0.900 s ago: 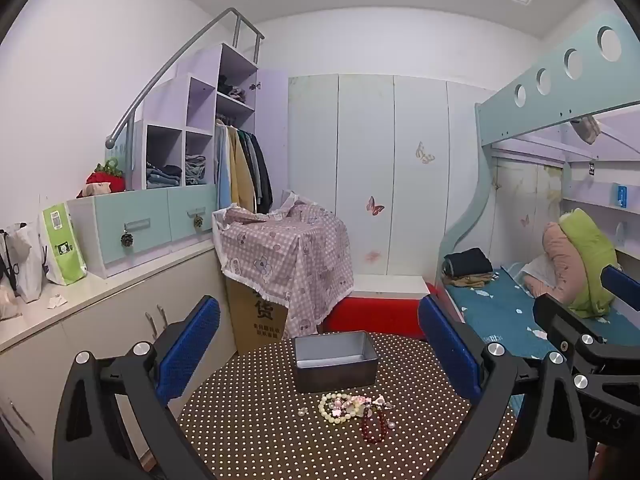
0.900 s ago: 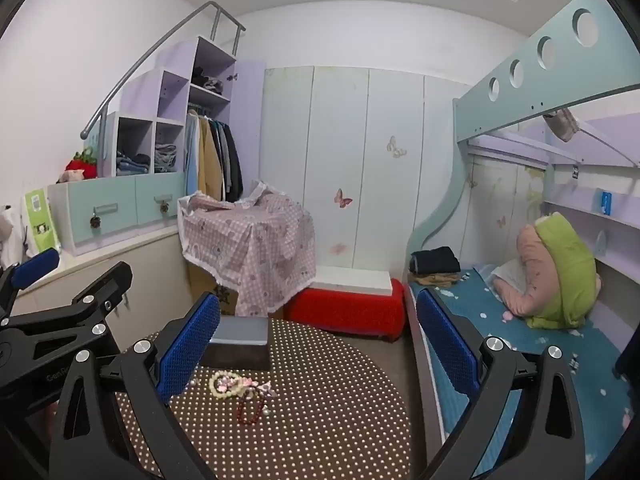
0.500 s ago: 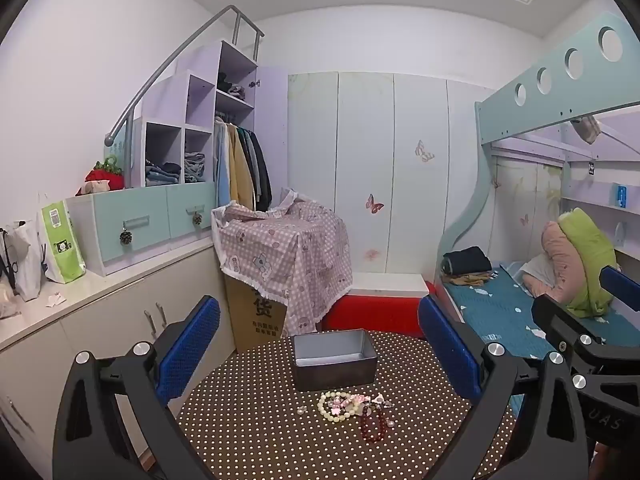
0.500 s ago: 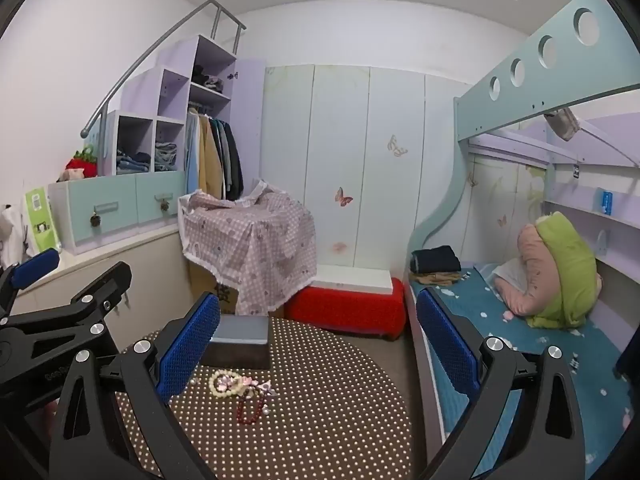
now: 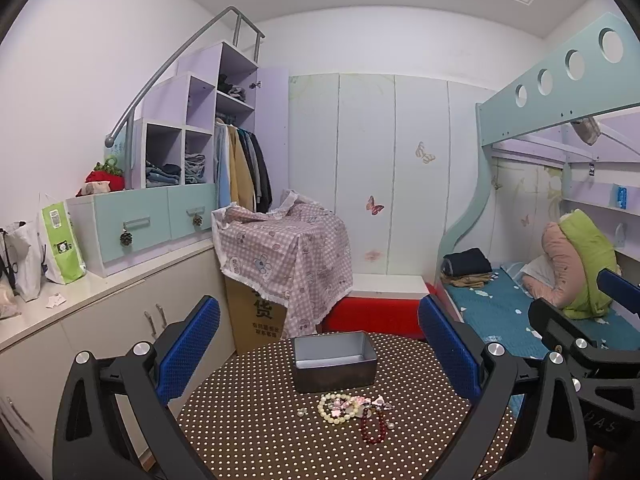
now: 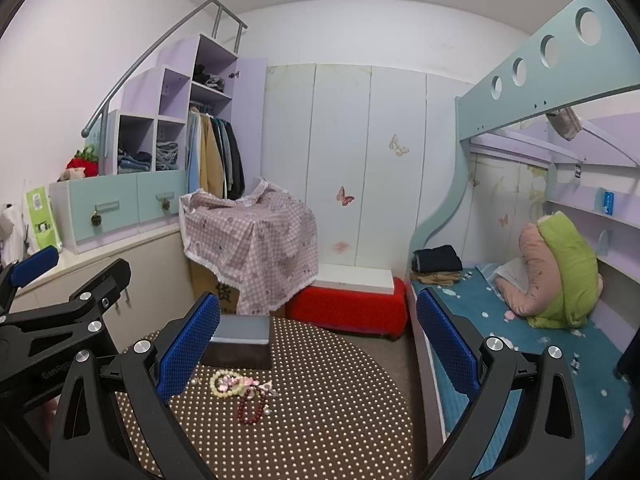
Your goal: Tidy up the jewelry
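A round table (image 5: 248,432) with a brown polka-dot cloth carries a grey metal box (image 5: 334,361), open at the top. In front of the box lies a small heap of jewelry: a cream bead bracelet (image 5: 333,409), pink flower pieces (image 5: 360,401) and a dark red bead bracelet (image 5: 372,429). My left gripper (image 5: 320,354) hovers open above the table's near side, nothing between its blue pads. My right gripper (image 6: 318,348) is open too, to the right of the jewelry (image 6: 240,390) and the box (image 6: 240,340). The left gripper's black frame (image 6: 52,320) shows in the right wrist view.
A cardboard box under a checked cloth (image 5: 280,256) stands behind the table, beside a red stool (image 5: 372,312). White cabinets (image 5: 100,320) run along the left wall. A bunk bed with a blue mattress (image 6: 540,340) fills the right side.
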### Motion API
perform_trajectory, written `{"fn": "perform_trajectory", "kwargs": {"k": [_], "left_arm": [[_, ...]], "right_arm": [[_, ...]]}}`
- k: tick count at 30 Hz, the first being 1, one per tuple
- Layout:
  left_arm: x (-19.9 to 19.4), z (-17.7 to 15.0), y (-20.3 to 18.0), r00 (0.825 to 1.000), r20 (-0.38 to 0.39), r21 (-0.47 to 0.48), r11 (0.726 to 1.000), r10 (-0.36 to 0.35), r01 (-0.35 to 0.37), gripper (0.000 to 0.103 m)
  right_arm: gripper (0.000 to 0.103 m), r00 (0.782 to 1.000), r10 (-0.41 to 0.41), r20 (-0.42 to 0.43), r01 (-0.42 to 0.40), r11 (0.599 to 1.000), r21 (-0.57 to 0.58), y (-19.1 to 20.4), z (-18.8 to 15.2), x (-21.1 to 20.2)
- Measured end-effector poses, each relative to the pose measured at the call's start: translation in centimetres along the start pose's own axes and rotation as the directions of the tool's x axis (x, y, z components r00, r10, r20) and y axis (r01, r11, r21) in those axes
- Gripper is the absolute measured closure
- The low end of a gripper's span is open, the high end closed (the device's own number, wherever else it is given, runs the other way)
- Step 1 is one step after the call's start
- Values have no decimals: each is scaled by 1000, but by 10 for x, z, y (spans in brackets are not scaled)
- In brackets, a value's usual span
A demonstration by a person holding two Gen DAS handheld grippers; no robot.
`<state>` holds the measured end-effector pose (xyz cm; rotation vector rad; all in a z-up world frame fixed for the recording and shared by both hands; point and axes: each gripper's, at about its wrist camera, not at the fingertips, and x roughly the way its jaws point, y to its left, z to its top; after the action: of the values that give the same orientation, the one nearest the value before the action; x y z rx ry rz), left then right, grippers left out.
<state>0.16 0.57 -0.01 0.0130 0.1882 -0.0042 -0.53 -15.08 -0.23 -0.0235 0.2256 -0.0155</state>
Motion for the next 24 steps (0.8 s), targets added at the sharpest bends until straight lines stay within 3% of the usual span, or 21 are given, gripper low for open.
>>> {"fn": "perform_trajectory", "kwargs": {"k": [24], "left_arm": [[-1,0,-3,1000,-1,5,1000,3,-3,7]], "right_arm": [[8,1000,3,-5,-3,1000,8,-3,-1,2]]}}
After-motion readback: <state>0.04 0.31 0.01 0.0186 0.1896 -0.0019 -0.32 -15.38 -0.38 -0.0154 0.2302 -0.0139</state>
